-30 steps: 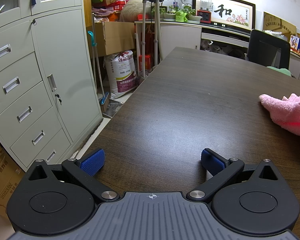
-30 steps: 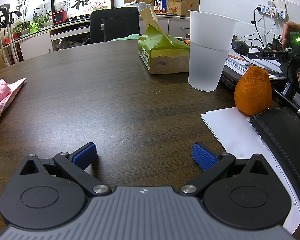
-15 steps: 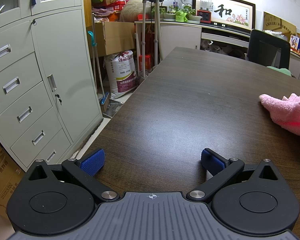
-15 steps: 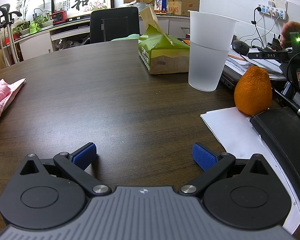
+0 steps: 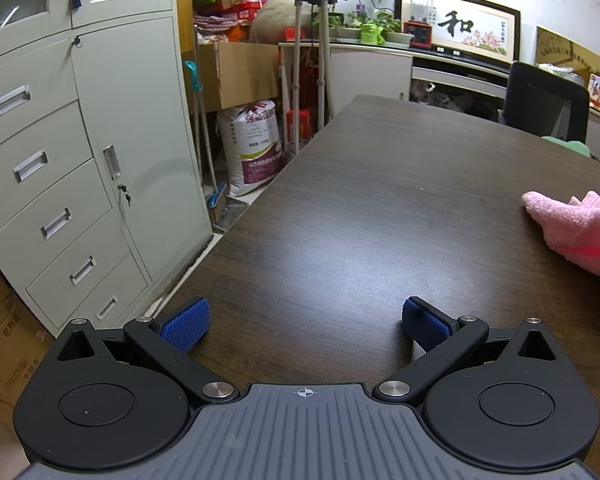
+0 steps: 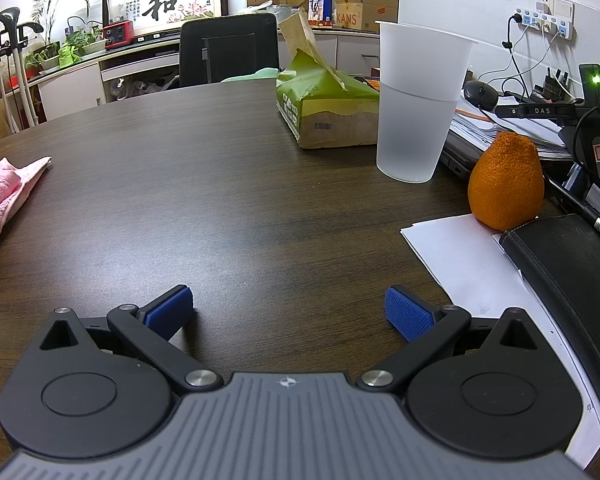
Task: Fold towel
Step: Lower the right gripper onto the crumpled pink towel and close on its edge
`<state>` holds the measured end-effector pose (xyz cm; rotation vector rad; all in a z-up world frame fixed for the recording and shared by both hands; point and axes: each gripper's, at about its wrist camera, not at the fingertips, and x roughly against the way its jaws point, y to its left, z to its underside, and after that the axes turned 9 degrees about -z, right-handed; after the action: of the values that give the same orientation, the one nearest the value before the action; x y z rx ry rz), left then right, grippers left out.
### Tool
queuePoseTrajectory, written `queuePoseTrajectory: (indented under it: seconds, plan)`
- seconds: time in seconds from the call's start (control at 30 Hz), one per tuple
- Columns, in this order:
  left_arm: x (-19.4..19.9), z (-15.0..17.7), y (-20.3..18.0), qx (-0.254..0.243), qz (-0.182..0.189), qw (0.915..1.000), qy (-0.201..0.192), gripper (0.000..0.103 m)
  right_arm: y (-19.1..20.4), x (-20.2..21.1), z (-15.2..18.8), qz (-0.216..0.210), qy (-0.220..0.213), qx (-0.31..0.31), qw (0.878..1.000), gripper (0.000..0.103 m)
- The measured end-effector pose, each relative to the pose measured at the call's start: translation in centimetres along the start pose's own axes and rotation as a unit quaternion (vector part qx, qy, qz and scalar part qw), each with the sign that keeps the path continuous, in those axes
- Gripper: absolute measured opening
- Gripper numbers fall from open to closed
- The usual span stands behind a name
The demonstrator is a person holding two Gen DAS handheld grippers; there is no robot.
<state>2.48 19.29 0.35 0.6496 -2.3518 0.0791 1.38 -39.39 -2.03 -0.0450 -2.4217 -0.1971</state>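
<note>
A crumpled pink towel [image 5: 580, 228] lies on the dark wooden table [image 5: 360, 208], at the right edge of the left wrist view. It also shows at the left edge of the right wrist view [image 6: 4, 196]. My left gripper [image 5: 306, 324] is open and empty, low over the table's near left corner, well left of the towel. My right gripper [image 6: 288, 312] is open and empty, low over the table, well right of the towel.
A frosted plastic cup [image 6: 418, 100], a green tissue pack [image 6: 324, 116], an orange [image 6: 506, 184], white paper [image 6: 464, 252] and a black case [image 6: 572, 264] crowd the table's right side. A grey drawer cabinet [image 5: 60, 168] stands past the left edge. A black chair [image 6: 230, 54] is at the far side.
</note>
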Motion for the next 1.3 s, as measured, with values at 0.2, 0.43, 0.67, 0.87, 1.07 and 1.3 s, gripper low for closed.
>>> queuePoseTrajectory:
  seconds: [0.2, 0.43, 0.67, 0.87, 1.07, 1.3]
  plan:
    - [0.3, -0.1, -1.4, -0.011, 0.013, 0.9999, -0.002, 0.103, 0.7, 0.3, 0.3, -0.012, -0.001, 0.005, 1.0, 0.103]
    - [1.0, -0.9, -4.1, -0.018, 0.056, 0.9983, -0.007, 0.103, 3.9, 1.4, -0.8, -0.067, -0.017, 0.021, 0.997, 0.103]
    - [1.1, -1.0, -7.7, -0.038, 0.085, 0.9956, -0.01, 0.103, 10.1, 2.8, -3.3, -0.16, -0.046, 0.057, 0.984, 0.103]
    - [1.3, -0.2, -8.1, -0.061, 0.101, 0.9926, -0.03, 0.103, 16.0, 1.9, -6.3, -0.217, -0.063, 0.079, 0.971, 0.103]
    - [1.0, -0.4, -7.7, -0.063, 0.102, 0.9924, -0.027, 0.103, 19.8, -0.6, -9.9, -0.252, -0.04, 0.061, 0.965, 0.103]
    - [1.1, -0.5, -7.8, -0.066, 0.107, 0.9918, -0.022, 0.103, 22.4, -4.0, -12.0, -0.245, 0.012, 0.035, 0.969, 0.1]
